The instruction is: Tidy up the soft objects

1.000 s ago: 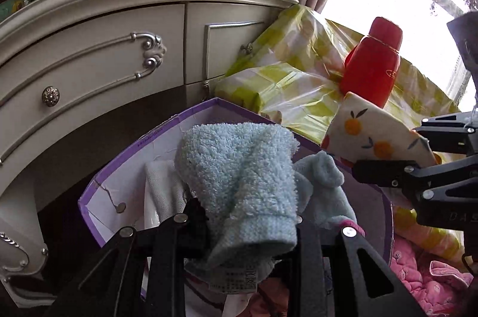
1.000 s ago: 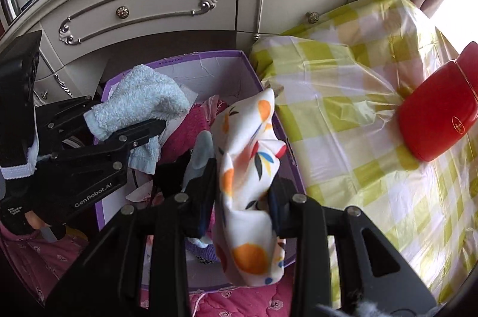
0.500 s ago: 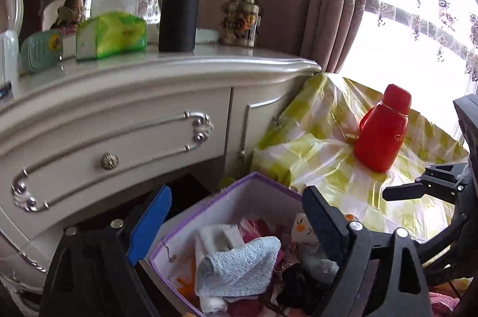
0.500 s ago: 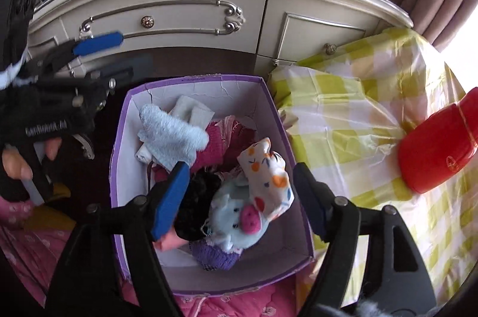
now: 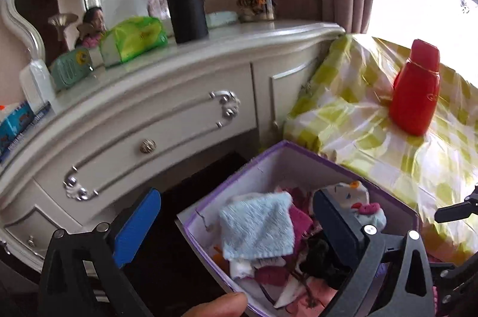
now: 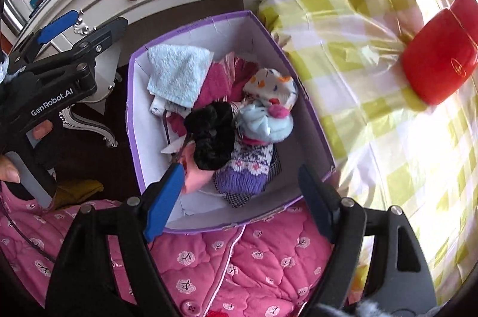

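My left tongs (image 6: 80, 29) stand spread and empty off the left side of the purple box (image 6: 310, 120), out over the dark floor, so the soft things lie to their right and below. The light blue towel (image 6: 176, 72) lies flat in the box's far-left corner, nearest them. My right tongs (image 6: 239, 194), also gaping with nothing held, hang over the box's near rim, with the black scrunchie (image 6: 210, 135) and the knitted purple piece (image 6: 248, 170) just ahead between the fingers, so I judge the right hand better placed for any next pick.

left claw (image 5: 236, 227) spread, empty | blue towel (image 5: 257, 230) in purple box (image 5: 298, 155)
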The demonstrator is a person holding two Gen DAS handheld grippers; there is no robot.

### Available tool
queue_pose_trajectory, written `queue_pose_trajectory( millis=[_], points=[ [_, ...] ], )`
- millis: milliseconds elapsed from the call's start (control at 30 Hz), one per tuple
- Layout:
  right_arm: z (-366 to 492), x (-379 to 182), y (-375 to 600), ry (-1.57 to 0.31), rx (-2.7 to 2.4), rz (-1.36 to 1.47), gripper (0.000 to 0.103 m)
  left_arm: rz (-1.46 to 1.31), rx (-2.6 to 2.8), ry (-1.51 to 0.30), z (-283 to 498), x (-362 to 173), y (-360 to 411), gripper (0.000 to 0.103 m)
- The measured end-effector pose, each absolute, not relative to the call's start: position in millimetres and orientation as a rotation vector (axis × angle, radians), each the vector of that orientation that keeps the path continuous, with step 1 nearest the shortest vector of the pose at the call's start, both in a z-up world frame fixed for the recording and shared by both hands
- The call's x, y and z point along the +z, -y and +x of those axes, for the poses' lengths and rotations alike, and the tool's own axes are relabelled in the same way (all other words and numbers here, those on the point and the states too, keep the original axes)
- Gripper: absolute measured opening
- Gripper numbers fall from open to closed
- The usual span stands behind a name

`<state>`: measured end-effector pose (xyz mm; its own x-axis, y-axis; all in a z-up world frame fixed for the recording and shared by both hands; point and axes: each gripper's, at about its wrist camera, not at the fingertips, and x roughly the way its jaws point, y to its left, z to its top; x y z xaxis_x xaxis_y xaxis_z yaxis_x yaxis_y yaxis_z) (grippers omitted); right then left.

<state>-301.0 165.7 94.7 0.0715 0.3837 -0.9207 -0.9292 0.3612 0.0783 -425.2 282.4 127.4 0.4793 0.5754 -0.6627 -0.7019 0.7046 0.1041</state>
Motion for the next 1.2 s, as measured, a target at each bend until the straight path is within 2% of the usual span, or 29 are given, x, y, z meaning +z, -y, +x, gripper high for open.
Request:
queue_pose_trajectory(
  millis=[133,300,1200],
  points=[
    [-305,73,-163,-1.118,1.057,-0.676,0.081,-0.372,0.642,-0.878,-415,93,-291,0.103],
    [-301,58,-160,-1.137,1.001,-0.664,0.081,-0.399,0.620,-0.981,-407,61,-282,0.103],
    [-301,60,-162,-1.103,0.958,-0.635,0.081,-0.391,0.611,-0.984,-403,57,-284,0.103]
  ],
)
